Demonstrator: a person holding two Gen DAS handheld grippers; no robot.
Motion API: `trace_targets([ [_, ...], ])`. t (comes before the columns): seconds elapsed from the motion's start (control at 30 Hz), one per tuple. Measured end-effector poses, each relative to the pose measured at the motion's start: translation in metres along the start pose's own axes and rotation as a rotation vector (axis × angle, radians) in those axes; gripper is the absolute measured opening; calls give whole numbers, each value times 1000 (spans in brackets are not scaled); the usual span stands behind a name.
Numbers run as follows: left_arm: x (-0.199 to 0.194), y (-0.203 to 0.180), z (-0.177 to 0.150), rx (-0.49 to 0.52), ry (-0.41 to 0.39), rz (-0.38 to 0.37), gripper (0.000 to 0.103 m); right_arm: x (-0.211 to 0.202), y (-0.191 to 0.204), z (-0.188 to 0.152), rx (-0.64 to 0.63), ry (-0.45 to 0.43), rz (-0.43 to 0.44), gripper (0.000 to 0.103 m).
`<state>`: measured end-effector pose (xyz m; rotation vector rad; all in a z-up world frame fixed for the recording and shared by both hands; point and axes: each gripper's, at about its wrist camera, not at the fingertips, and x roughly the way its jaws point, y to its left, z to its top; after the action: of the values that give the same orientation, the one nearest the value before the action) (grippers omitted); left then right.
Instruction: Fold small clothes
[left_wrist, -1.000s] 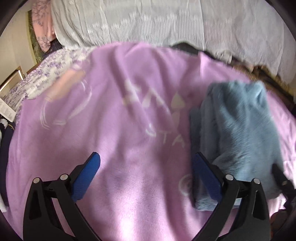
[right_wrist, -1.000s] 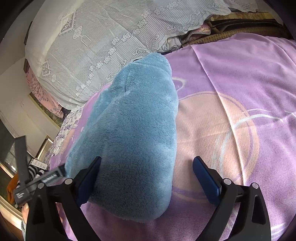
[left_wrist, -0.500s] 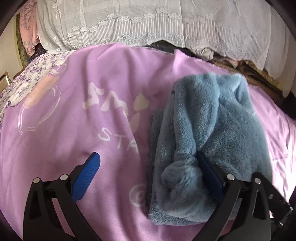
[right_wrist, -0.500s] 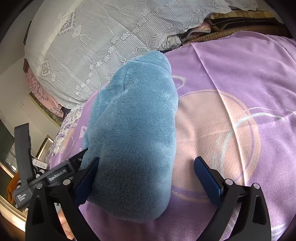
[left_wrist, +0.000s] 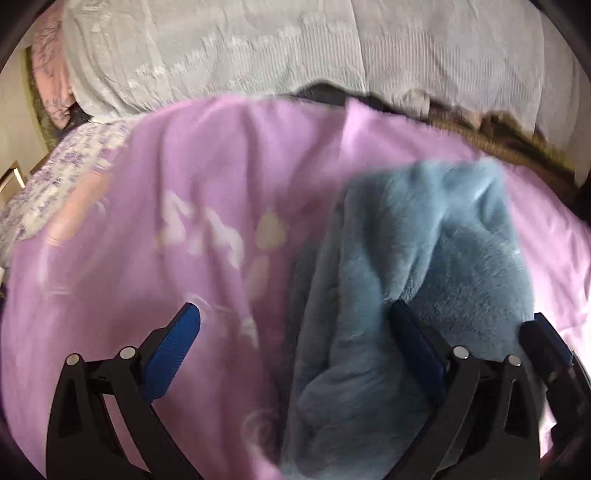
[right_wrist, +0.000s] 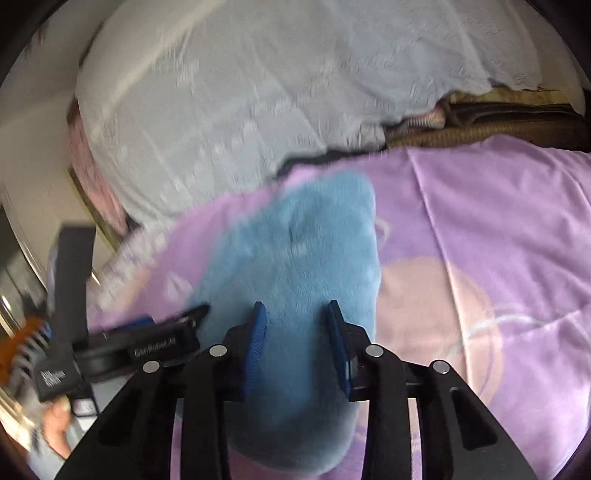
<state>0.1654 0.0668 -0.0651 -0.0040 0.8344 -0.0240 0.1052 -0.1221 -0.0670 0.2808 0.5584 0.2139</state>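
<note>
A fluffy blue garment (left_wrist: 424, 295) lies bunched and folded on the purple blanket (left_wrist: 184, 258). My left gripper (left_wrist: 295, 350) is open; its right finger presses into the garment's near edge, its left finger hangs over bare blanket. In the right wrist view my right gripper (right_wrist: 295, 339) is shut on the near end of the blue garment (right_wrist: 306, 258), with the fabric pinched between its blue pads. The left gripper (right_wrist: 155, 339) shows just to its left.
A white lace-covered pillow pile (left_wrist: 258, 55) runs along the back of the bed. Brown and striped bedding (right_wrist: 498, 122) lies at the back right. A floral sheet (left_wrist: 55, 177) edges the blanket at the left.
My right gripper has closed from wide open onto the blue garment's near end. My left gripper stays open and has shifted against the garment's left side. Both views are motion blurred.
</note>
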Motion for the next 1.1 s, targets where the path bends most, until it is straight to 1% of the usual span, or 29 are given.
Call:
trace_targets([
  [0.03,2,6,-2,-44,-2,-27,99,-1,3,3,-9,4,-1,34],
  [0.07,2,10,-2,-72,16,-41,99,-1,4,3,-14,7,-2,35],
  [0.17,-3,10,0,-59,10,-41,99,-3,0,1,-1,-3,11,35],
  [0.27,-17,18,-2,-106,2,-67,99,-5,-2,-1,3,-10,19,38],
  [0.3,-22,22,-2,-123,5,-89,99,-5,-3,-1,9,-11,26,44],
  [0.33,-25,25,-3,-132,7,-102,99,-4,-4,-1,16,-10,38,56],
  [0.37,-28,27,-6,-139,12,-115,99,-4,-5,-2,22,-3,39,65],
  [0.4,-29,30,-8,-145,21,-128,99,1,-7,-3,38,36,5,98],
  [0.43,-30,33,-12,-152,37,-142,98,10,-14,-6,82,92,23,100],
  [0.47,-30,35,-15,-158,48,-153,98,16,-24,-8,143,123,81,100],
  [0.5,-30,38,-19,-167,61,-180,99,19,-35,-10,208,138,135,100],
  [0.53,-31,39,-22,-173,68,-206,99,18,-40,-10,235,135,160,100],
  [0.57,-32,40,-25,-183,75,-239,98,16,-42,-11,243,130,171,100],
  [0.63,-36,42,-28,-193,78,-282,98,12,-43,-13,253,123,187,100],
  [0.73,-39,47,-33,-214,92,-373,98,4,-52,-18,309,124,254,100],
  [0.83,-36,53,-36,-251,136,-490,98,-3,-58,-22,337,135,316,99],
  [0.97,-20,55,-34,-276,209,-573,98,-12,-61,-25,329,157,361,99],
  [1.1,3,54,-29,-286,276,-620,98,-19,-64,-28,332,154,387,99],
])
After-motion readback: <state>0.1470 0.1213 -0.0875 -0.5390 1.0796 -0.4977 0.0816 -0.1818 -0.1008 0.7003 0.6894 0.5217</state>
